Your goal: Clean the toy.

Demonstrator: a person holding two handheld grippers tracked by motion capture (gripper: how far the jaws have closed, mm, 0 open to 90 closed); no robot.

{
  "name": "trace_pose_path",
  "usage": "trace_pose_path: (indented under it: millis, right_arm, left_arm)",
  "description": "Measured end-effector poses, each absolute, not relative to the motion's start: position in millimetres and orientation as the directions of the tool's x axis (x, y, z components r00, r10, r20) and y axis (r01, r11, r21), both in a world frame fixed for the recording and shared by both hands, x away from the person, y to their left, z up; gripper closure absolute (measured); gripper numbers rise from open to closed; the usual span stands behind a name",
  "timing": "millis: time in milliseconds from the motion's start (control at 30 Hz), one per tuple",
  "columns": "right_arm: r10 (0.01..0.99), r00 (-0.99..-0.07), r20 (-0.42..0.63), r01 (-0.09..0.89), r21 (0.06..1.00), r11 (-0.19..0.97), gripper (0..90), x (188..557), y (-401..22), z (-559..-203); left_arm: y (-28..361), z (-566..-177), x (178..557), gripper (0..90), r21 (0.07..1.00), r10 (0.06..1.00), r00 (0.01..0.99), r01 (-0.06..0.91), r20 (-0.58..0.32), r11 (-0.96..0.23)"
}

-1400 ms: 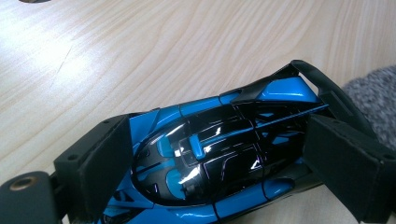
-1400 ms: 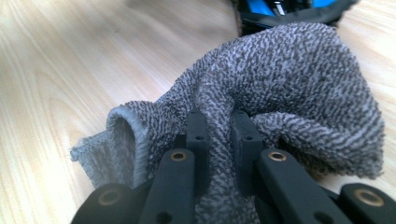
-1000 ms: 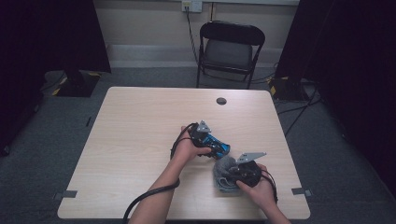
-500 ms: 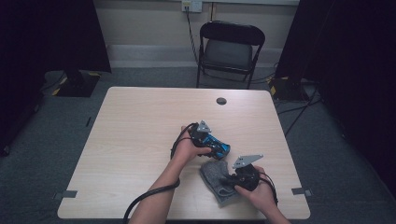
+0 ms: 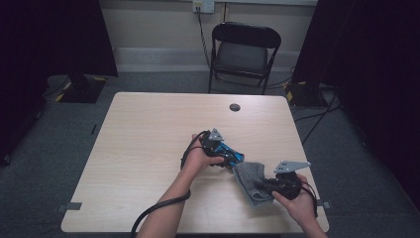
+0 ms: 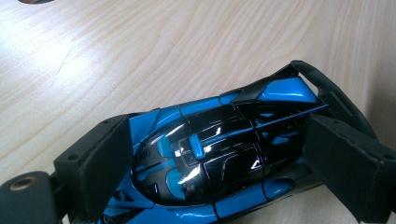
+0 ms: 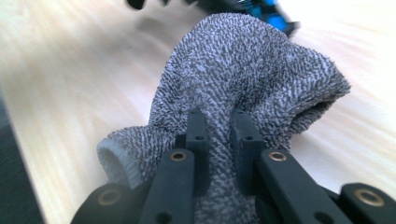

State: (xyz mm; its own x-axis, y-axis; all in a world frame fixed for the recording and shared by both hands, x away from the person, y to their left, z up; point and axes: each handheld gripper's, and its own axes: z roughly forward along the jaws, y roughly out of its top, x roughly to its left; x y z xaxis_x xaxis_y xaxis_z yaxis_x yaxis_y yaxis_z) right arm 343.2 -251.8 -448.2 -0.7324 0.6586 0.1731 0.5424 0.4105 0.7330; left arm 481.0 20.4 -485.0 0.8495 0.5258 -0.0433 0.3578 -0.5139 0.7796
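A blue and black toy car (image 6: 219, 154) lies on the wooden table (image 5: 148, 144), and my left gripper (image 6: 224, 158) is shut on it, one pad on each side of its body. From above, the car (image 5: 230, 155) sits just right of my left hand, with the left gripper (image 5: 220, 151) over it. My right gripper (image 7: 219, 126) is shut on a grey towelling cloth (image 7: 247, 74), which bunches up between its jaws. In the high view the cloth (image 5: 250, 181) stretches from the car's near side to my right gripper (image 5: 265, 186) near the table's front right.
A small dark round disc (image 5: 235, 107) lies near the table's far edge. A black folding chair (image 5: 242, 49) stands behind the table. Cables trail from both grippers toward the front edge. Dark curtains flank the room on both sides.
My right gripper has drawn the grey cloth left and up, then back right, so the cloth now lies stretched toward the car. The left hand and the car have stayed put.
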Motion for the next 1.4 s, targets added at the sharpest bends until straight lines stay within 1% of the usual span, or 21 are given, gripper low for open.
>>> trace_pose_path:
  millis: [233, 433, 700, 800, 900, 1167, 1400]
  right_arm:
    - [0.737, -0.661, 0.143, 0.553, 0.756, 0.35, 80.1, 358.9, -270.5, -446.1]
    - [0.794, -0.592, 0.134, 0.583, 0.752, 0.308, 80.0, 377.4, -281.0, -448.1]
    - [0.822, -0.558, 0.113, 0.606, 0.732, 0.31, 80.0, 399.3, -272.1, -459.9]
    - [0.827, -0.551, 0.113, 0.621, 0.717, 0.317, 79.9, 405.4, -264.7, -466.5]
    - [0.81, -0.573, 0.124, 0.622, 0.709, 0.332, 79.9, 408.1, -256.3, -472.3]
    - [0.78, -0.612, 0.13, 0.619, 0.693, 0.37, 79.9, 400.8, -247.9, -477.3]
    - [0.762, -0.631, 0.145, 0.611, 0.698, 0.373, 79.8, 393.6, -245.3, -478.4]
  left_arm:
    - [19.9, -484.5, 481.1, 8.4, 0.776, 0.527, 0.849, 0.361, -0.043, -0.517]
    - [19.8, -484.5, 481.0, 8.5, 0.777, 0.527, 0.849, 0.36, -0.043, -0.517]
    - [19.6, -484.5, 480.9, 8.4, 0.776, 0.527, 0.849, 0.361, -0.045, -0.517]
    - [19.8, -484.5, 480.7, 8.4, 0.776, 0.527, 0.849, 0.361, -0.044, -0.517]
    - [19.9, -484.7, 480.7, 8.4, 0.778, 0.526, 0.849, 0.359, -0.043, -0.516]
    - [19.9, -484.8, 480.8, 8.4, 0.778, 0.527, 0.849, 0.36, -0.044, -0.515]
    - [20.0, -484.7, 480.8, 8.4, 0.777, 0.526, 0.849, 0.359, -0.043, -0.517]
